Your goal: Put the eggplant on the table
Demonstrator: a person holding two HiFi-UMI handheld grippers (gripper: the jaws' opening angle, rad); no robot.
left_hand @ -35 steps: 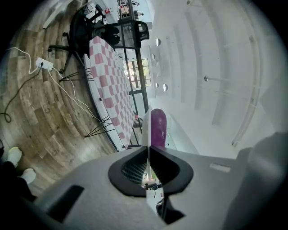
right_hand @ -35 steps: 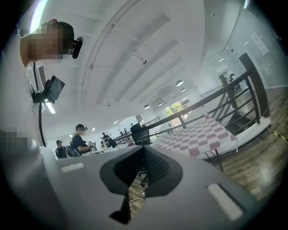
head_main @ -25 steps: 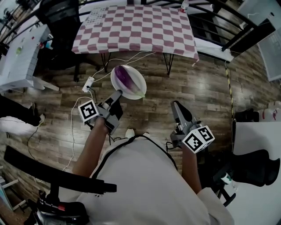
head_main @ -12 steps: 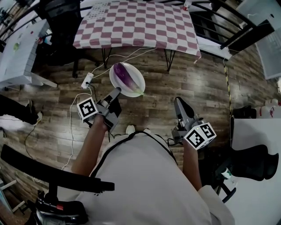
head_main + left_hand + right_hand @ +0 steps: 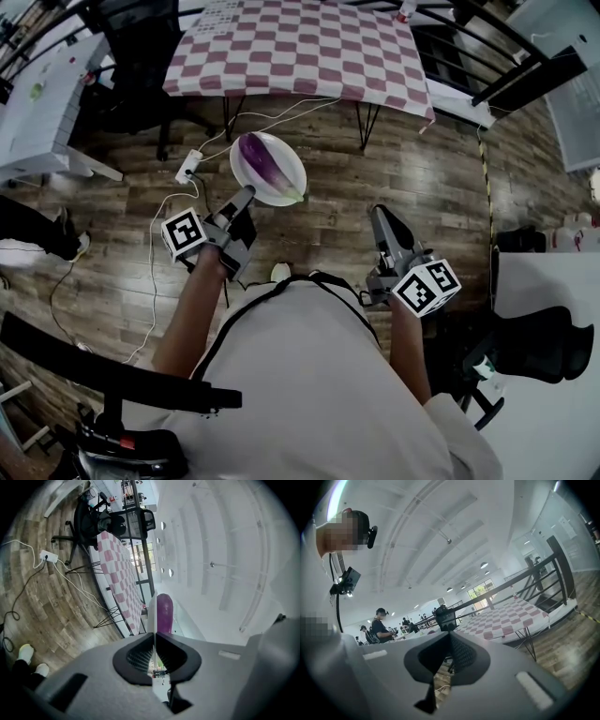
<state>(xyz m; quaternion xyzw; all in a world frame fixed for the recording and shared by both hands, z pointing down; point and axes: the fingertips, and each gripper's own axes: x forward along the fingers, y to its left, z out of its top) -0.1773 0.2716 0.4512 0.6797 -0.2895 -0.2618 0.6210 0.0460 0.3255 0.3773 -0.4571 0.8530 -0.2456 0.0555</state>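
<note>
A purple eggplant (image 5: 263, 160) lies on a white plate (image 5: 287, 180), carried level over the wood floor. My left gripper (image 5: 247, 195) is shut on the plate's near rim. In the left gripper view the plate (image 5: 152, 613) shows edge-on between the jaws, the eggplant (image 5: 164, 612) resting on it. My right gripper (image 5: 377, 216) hangs at the right, its jaws shut with nothing between them. The checked table (image 5: 300, 47) stands ahead, and it also shows in the right gripper view (image 5: 506, 616).
A power strip (image 5: 187, 167) and white cables (image 5: 159, 244) lie on the floor left of the plate. A black office chair (image 5: 141, 66) stands left of the table and black railings (image 5: 497, 66) to its right. White desks (image 5: 42, 112) flank the left side.
Both grippers and the plate with the eggplant have moved toward the checked table. The left gripper's hold on the plate is unchanged.
</note>
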